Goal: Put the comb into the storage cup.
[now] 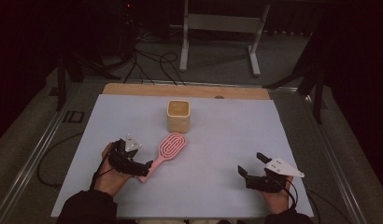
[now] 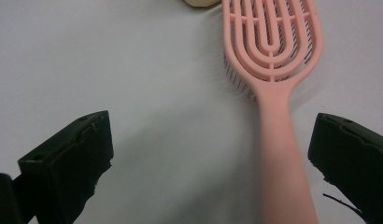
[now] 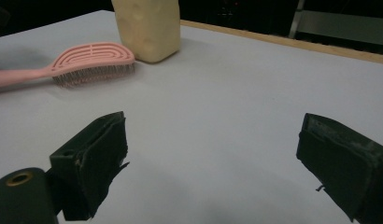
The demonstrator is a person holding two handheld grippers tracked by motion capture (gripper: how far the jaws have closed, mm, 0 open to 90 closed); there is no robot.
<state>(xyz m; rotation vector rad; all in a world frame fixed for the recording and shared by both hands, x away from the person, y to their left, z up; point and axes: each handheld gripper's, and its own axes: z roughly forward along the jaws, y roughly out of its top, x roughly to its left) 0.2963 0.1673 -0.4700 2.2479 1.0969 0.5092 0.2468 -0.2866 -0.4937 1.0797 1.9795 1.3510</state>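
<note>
The left gripper point(image 2: 210, 154) is holding its jaws spread wide, and the handle of the pink hairbrush point(image 2: 273, 70) is lying in the gap between them, closer to the jaw that shows on the right of the left gripper view; neither jaw is touching the handle there, so nothing is being gripped. In the high view the left gripper point(image 1: 142, 169) is sitting right at the handle end of the hairbrush point(image 1: 167, 151), with a hand point(image 1: 110, 175) wrapped around its body from behind.

The brush is lying bristles down on the white table point(image 1: 217, 140), its oval slotted head angling away from the handle toward the cream cup point(image 1: 178, 115). The head is resting just beside the cup (whether the two are touching cannot be told).

The right gripper point(image 3: 213, 163) is also standing wide open, with only bare table between its jaws. In the high view the right gripper point(image 1: 252, 164) is sitting well apart from the hairbrush, on the side opposite the left gripper. The right gripper view is looking across the table at the hairbrush point(image 3: 87, 58), with the cup point(image 3: 147, 28) just behind its head.
</note>
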